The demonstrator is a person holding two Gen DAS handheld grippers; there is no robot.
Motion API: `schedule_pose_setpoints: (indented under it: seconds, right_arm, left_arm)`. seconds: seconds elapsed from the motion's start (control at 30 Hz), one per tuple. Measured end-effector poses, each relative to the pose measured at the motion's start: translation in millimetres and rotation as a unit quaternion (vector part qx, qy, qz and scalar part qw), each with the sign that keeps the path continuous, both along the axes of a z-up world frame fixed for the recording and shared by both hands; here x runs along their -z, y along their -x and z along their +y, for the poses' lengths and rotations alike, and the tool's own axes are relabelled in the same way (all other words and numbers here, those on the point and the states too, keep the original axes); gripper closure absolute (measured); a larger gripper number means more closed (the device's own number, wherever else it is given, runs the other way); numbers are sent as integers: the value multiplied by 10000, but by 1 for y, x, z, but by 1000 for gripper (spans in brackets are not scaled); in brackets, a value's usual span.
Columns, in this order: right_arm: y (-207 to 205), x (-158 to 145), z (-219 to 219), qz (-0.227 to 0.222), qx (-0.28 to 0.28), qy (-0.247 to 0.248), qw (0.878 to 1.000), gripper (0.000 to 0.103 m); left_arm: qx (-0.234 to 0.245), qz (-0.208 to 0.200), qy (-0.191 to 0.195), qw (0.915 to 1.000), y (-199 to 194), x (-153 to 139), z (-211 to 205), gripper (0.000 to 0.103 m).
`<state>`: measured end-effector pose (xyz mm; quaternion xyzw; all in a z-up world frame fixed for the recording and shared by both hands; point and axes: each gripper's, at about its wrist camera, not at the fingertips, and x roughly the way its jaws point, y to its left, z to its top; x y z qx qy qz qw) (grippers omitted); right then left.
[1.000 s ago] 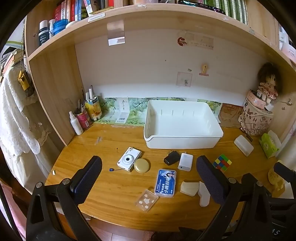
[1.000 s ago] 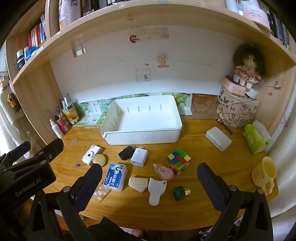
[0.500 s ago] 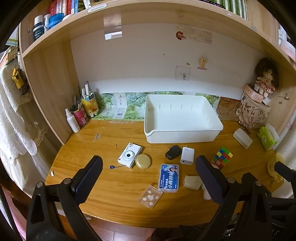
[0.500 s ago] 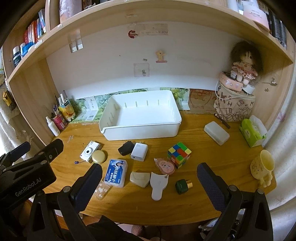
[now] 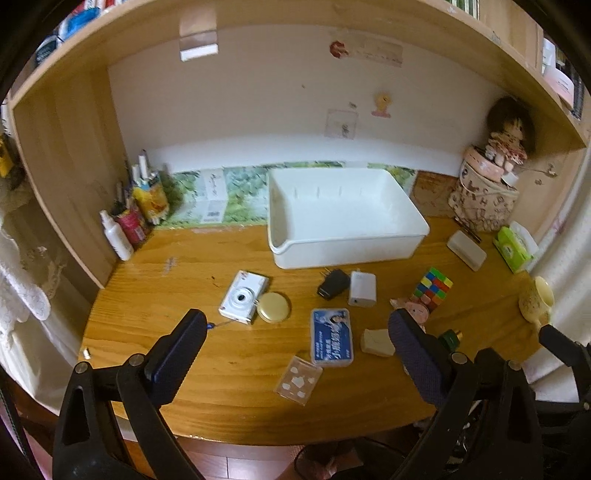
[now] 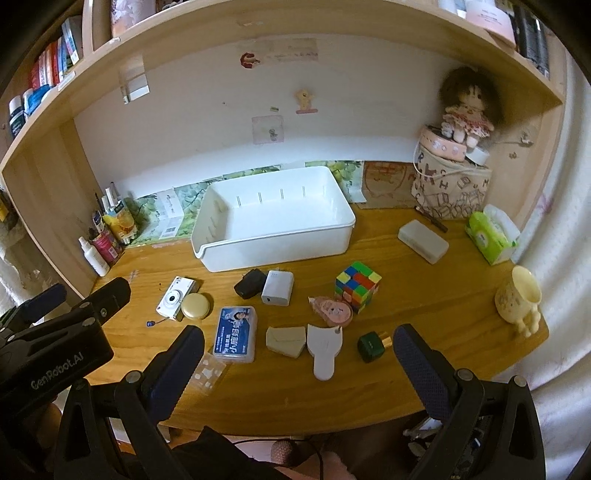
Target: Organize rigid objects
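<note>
An empty white bin [image 5: 343,218] [image 6: 275,221] stands at the back of the wooden desk. In front of it lie a white camera [image 5: 243,297] [image 6: 175,297], a round gold tin [image 5: 273,308], a black plug [image 6: 250,283], a white charger [image 6: 277,288], a blue card box [image 5: 331,336] [image 6: 236,335], a colour cube [image 6: 357,281], a pink tape dispenser [image 6: 332,311], a beige wedge [image 6: 285,340], a white scraper [image 6: 325,352] and a green bottle [image 6: 372,346]. My left gripper [image 5: 295,350] and right gripper [image 6: 299,369] hover open above the desk's front edge, holding nothing.
Bottles and pens [image 5: 133,218] crowd the back left corner. At the right stand a doll on a patterned bag [image 6: 452,181], a tissue pack [image 6: 489,236], a white case [image 6: 423,242] and a cream mug [image 6: 517,299]. A shelf [image 6: 280,29] overhangs the desk.
Both grippers have moved a little forward and the views have tilted down; the left view now reaches further right. Nothing on the desk has moved, and both grippers stay open.
</note>
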<state>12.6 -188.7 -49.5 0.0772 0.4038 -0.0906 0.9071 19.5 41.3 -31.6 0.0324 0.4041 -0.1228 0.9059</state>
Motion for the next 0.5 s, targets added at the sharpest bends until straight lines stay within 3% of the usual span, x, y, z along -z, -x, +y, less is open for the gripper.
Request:
schedule_pose_setpoints:
  seconds: [0.23,0.5]
  right_arm:
    - [11,5,3,195,241,12,9995,2]
    - [19,22,-16,561,571,-251,9965,1]
  left_arm:
    - [294,554,73,9980,-5,18,-9,4]
    - [454,1324,95,9901,-10,43,-25,4]
